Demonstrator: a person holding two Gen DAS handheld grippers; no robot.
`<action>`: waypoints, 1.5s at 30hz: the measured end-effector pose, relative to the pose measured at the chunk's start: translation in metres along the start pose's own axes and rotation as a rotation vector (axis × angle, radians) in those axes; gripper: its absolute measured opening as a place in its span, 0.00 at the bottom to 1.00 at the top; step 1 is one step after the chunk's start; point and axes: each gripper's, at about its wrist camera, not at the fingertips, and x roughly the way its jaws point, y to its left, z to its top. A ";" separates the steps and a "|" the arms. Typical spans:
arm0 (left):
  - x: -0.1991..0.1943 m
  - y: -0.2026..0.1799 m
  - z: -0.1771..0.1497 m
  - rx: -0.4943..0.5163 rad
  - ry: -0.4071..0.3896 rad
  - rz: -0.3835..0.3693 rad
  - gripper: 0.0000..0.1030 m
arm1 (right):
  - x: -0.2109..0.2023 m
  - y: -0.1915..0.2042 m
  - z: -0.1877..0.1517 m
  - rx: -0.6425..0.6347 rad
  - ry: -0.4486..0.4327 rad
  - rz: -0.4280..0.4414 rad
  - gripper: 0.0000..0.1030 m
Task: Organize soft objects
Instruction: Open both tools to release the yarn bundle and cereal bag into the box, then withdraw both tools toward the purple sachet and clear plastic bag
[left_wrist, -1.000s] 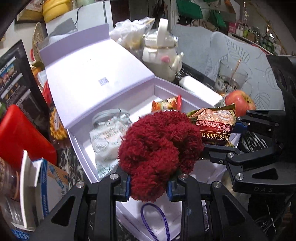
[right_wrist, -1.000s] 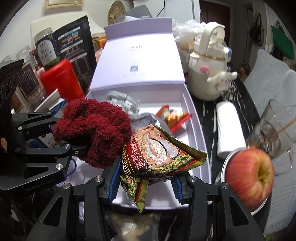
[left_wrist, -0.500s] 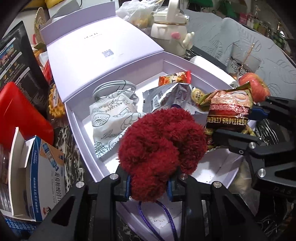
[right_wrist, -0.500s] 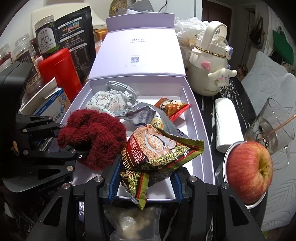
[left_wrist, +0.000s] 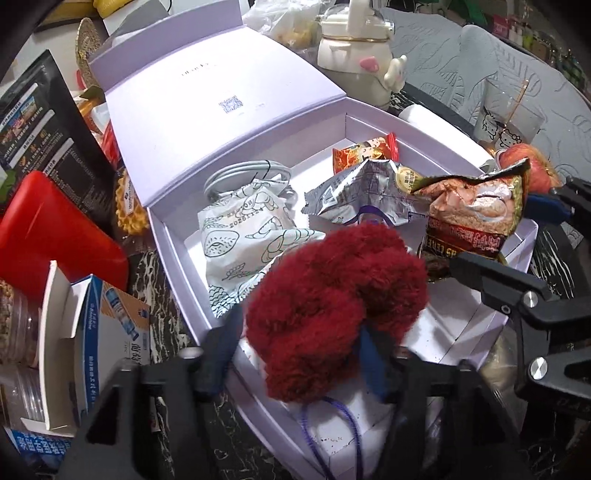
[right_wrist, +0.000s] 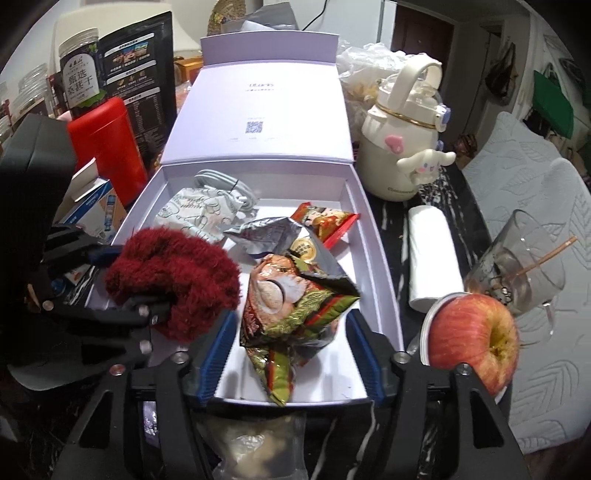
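Observation:
A lavender gift box (left_wrist: 173, 258) lies with its lid up. Over its near end hangs a dark red fluffy scrunchie (left_wrist: 332, 295), between the fingers of my left gripper (left_wrist: 299, 350). Those jaws are opening, and the left pad stands clear of the fluff. In the right wrist view a brown-and-green snack bag (right_wrist: 295, 306) sits loose between the blue pads of my right gripper (right_wrist: 291, 354). Its jaws are opening too, with gaps on both sides of the bag. The scrunchie (right_wrist: 173, 280) lies just left of that bag. The box (right_wrist: 384, 295) holds a white printed pouch (left_wrist: 243, 236), a silver foil packet (left_wrist: 362, 195) and a red snack (left_wrist: 365, 155).
Right of the box stand a cream cartoon bottle (right_wrist: 402, 147), a white roll (right_wrist: 432, 254), a glass (right_wrist: 517, 266) and an apple (right_wrist: 472, 339) on a dish. Left of it are a red canister (right_wrist: 107, 147), a blue-and-white carton (left_wrist: 110, 332), jars and dark pouches.
Both pairs of jaws have spread and let go of the red scrunchie and the snack bag. Both views have tipped down toward the box, showing more of its inside.

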 end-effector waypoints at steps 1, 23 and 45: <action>-0.002 -0.001 0.000 0.004 -0.010 -0.005 0.74 | -0.002 0.000 0.000 -0.001 -0.004 -0.008 0.62; -0.119 0.008 0.007 -0.046 -0.240 -0.030 0.75 | -0.103 -0.004 0.025 0.003 -0.193 -0.082 0.64; -0.231 0.015 -0.044 -0.104 -0.391 -0.079 0.75 | -0.222 0.032 -0.018 0.005 -0.365 -0.110 0.74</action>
